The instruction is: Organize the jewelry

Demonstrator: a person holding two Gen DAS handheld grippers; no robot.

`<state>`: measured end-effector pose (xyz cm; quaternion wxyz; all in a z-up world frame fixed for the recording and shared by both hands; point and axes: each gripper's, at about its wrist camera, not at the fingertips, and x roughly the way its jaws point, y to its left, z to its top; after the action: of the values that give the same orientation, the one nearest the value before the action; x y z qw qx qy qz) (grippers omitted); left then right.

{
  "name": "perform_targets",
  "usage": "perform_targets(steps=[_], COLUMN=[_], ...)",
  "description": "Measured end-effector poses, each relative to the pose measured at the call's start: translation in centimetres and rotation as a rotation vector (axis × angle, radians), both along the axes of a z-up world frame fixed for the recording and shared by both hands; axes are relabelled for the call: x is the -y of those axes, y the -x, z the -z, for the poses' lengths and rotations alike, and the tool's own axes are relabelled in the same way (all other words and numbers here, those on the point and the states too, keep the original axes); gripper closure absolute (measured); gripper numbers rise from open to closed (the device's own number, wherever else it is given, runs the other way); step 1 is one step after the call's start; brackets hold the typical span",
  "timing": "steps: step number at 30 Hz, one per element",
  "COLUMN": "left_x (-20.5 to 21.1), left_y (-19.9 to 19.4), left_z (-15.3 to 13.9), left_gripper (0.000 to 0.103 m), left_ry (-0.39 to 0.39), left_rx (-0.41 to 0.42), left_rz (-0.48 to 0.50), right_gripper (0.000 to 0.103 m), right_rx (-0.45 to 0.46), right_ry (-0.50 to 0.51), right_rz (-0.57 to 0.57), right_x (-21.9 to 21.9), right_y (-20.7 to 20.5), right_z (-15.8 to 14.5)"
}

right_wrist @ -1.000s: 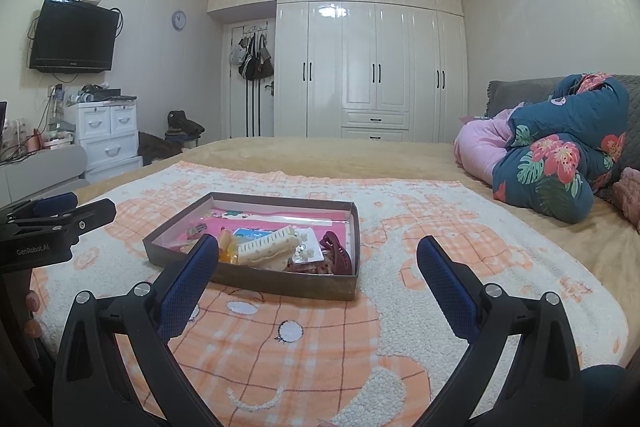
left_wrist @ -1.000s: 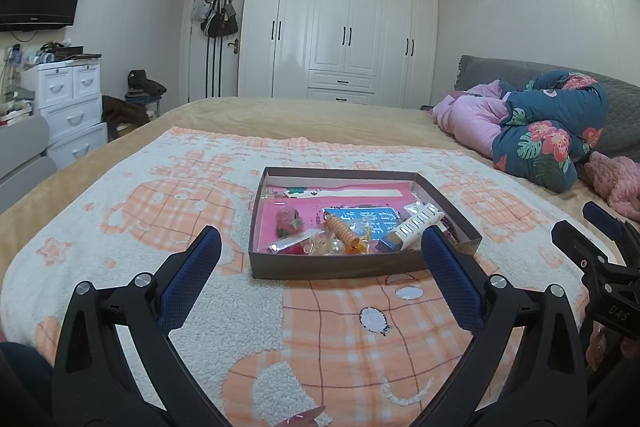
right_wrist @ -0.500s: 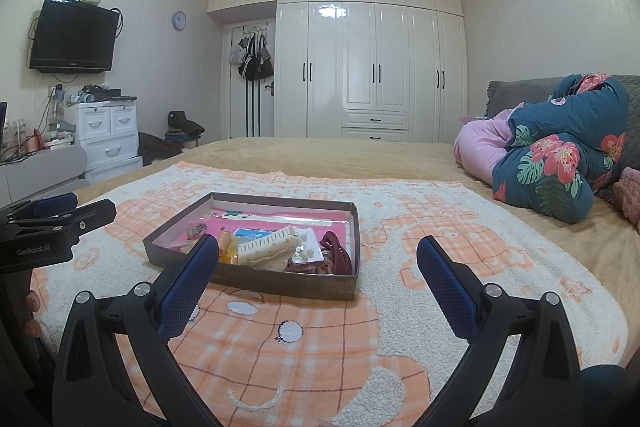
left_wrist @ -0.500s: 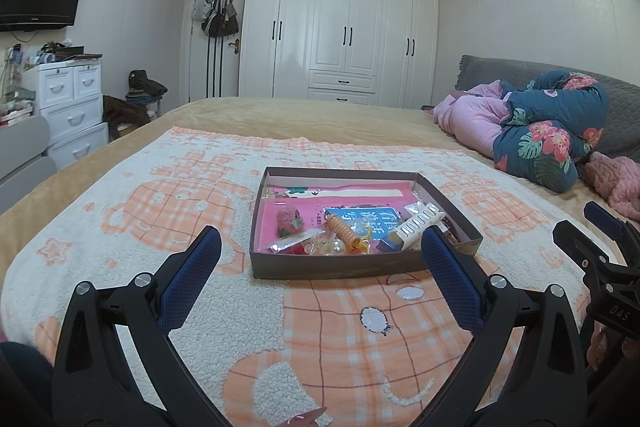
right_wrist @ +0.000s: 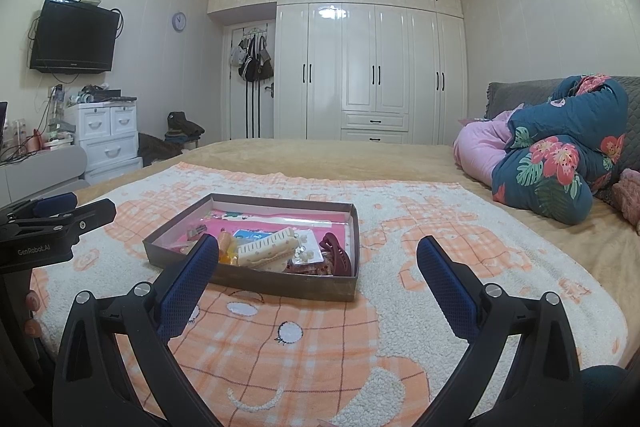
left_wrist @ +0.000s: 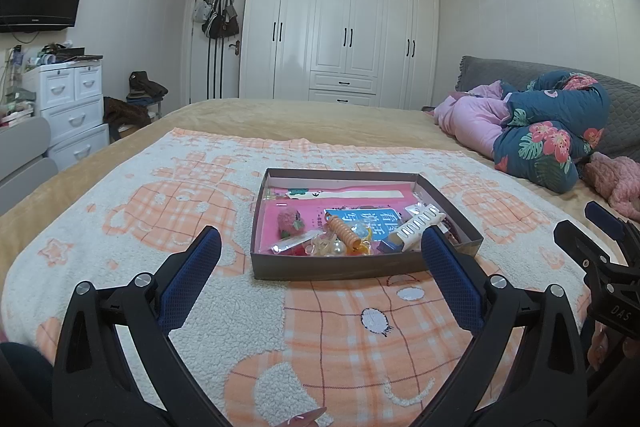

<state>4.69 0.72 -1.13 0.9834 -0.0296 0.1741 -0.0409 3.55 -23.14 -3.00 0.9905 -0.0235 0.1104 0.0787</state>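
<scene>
Left wrist view: shallow box point(left_wrist: 360, 263) of small, light, slippery jewelry on bed blanket point(left_wrist: 120, 227), ahead of left gripper point(left_wrist: 320, 263) and right gripper point(right_wrist: 318, 261), jaws wide open, empty; best pinched singly at stiff parts.

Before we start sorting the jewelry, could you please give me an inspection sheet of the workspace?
Surface: bed with an orange-and-white blanket under the tray.
Job's things: shallow brown tray holding a cream hair clip, a dark red claw clip, an orange spiral tie, beads and packets, all jumbled.
Clutter: folded floral quilt at the bed's far right.
Grippers: left gripper open, empty, short of the tray; right gripper open, empty.
Cables: wires hang below the wall TV.
Surroundings: white wardrobe, drawer unit.
</scene>
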Motion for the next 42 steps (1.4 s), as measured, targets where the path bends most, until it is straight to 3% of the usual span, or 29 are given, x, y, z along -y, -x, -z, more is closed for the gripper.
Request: perform_targets(steps=[42], left_x=[0.04], left_y=[0.08], left_z=[-0.25], left_gripper=[0.011], left_ry=[-0.001], left_rx=[0.006], left_rz=[-0.001], right_gripper=[0.006], right_rx=[-0.001], right_ry=[0.001], right_rz=[-0.001], right_x=[0.0], right_y=[0.22], right_z=[0.15])
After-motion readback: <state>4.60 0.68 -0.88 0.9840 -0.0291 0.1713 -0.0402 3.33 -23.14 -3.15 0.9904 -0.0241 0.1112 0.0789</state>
